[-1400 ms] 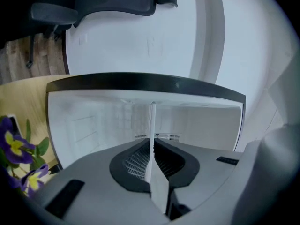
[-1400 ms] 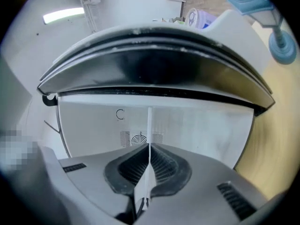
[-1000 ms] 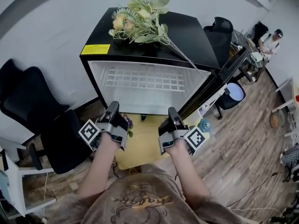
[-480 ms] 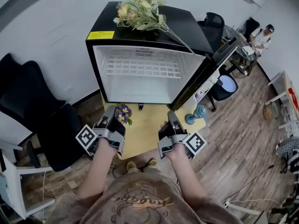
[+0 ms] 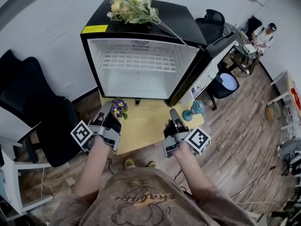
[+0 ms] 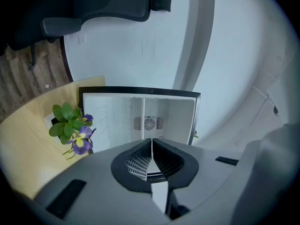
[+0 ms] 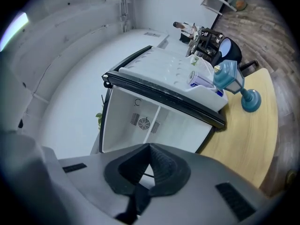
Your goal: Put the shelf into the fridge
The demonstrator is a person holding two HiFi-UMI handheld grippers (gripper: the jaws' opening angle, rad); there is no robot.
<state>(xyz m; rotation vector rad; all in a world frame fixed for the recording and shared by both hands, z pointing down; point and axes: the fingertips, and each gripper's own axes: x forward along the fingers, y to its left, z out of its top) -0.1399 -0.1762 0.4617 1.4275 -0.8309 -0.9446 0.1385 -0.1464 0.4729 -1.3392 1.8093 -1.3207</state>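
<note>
The black mini fridge point(image 5: 141, 55) stands open, its door point(image 5: 209, 60) swung out to the right. A white wire shelf point(image 5: 138, 60) lies level inside its white interior. My left gripper point(image 5: 108, 107) hovers in front of the fridge at the left, over the yellow tabletop, shut with nothing in it. My right gripper point(image 5: 173, 113) is at the same distance on the right, also shut and empty. In the left gripper view the jaws point(image 6: 151, 142) meet before the fridge's open cavity point(image 6: 140, 118). The right gripper view shows closed jaws point(image 7: 150, 147) below the fridge point(image 7: 154, 121).
A low yellow table point(image 5: 146, 128) sits before the fridge with a purple flower pot point(image 5: 118, 108) and a blue vase point(image 5: 194, 109). A bouquet point(image 5: 134, 6) lies on the fridge top. Black chairs point(image 5: 37, 112) stand left; a person point(image 5: 263, 34) sits far right.
Both grippers have drawn back from the fridge opening toward me, staying shut. The flower pot and vase now show between them and the fridge.
</note>
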